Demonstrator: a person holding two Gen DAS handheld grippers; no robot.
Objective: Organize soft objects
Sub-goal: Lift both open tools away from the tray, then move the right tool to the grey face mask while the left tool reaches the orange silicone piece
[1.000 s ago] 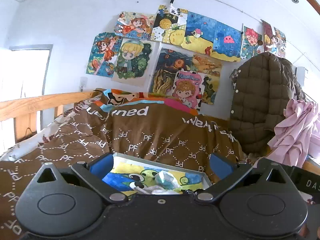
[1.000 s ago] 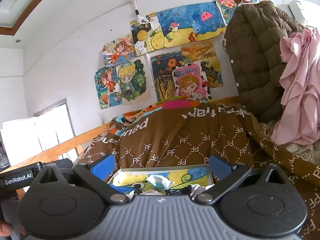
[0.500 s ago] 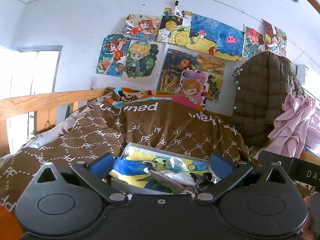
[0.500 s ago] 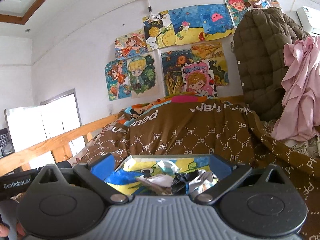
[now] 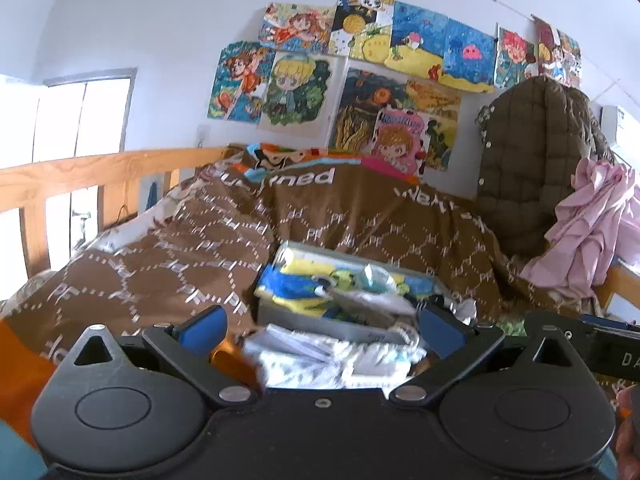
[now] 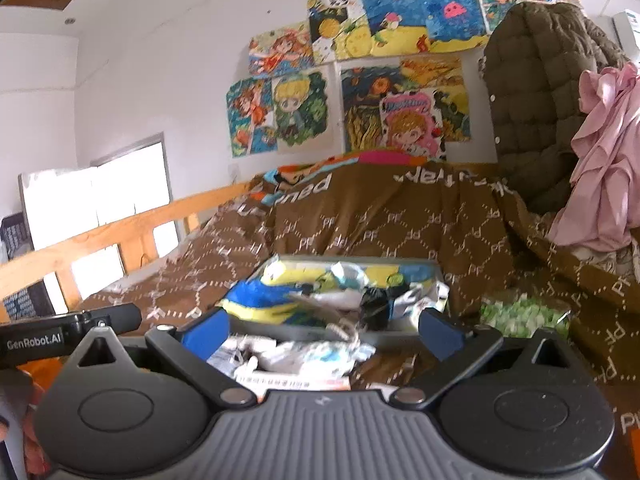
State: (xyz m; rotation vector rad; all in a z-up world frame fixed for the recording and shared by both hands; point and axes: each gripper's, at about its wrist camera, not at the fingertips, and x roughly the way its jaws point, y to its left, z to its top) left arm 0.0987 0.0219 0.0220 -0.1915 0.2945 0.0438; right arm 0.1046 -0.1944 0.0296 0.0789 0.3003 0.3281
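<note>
- The box (image 6: 400, 336) of soft things lies on the bed, straight ahead of the right tool (image 6: 322, 330) and a little beyond its tips. It has a grey wall and a bright cartoon lining in blue and yellow. It is open on top, I think so that small items can be dropped in from above.
- Inside the box there is a loose heap: pale crumpled cloth pieces (image 6: 340, 298) and one dark piece (image 6: 374, 306). They look like socks or similar, but motion blur hides the detail.
- Just in front of the box, between the fingers of the right tool, lies a white crumpled bundle (image 6: 288, 354), perhaps plastic packets or cloth. It is outside the box, so it probably waits for sorting.
- The right tool stands wide and holds nothing. It points low over the bundle, which suits a grasp from above.
- The left tool (image 5: 320, 330) is also spread wide and empty. The same white bundle (image 5: 332, 354) lies between its fingers, and the box (image 5: 320, 322) is directly behind it.
- Further to the right of the right tool, a green patterned packet (image 6: 524, 314) lies on the brown duvet (image 6: 380, 224), apart from the box.
- The duvet is piled up behind the box, so the box rests in a soft hollow and could tilt if it is pushed.
</note>
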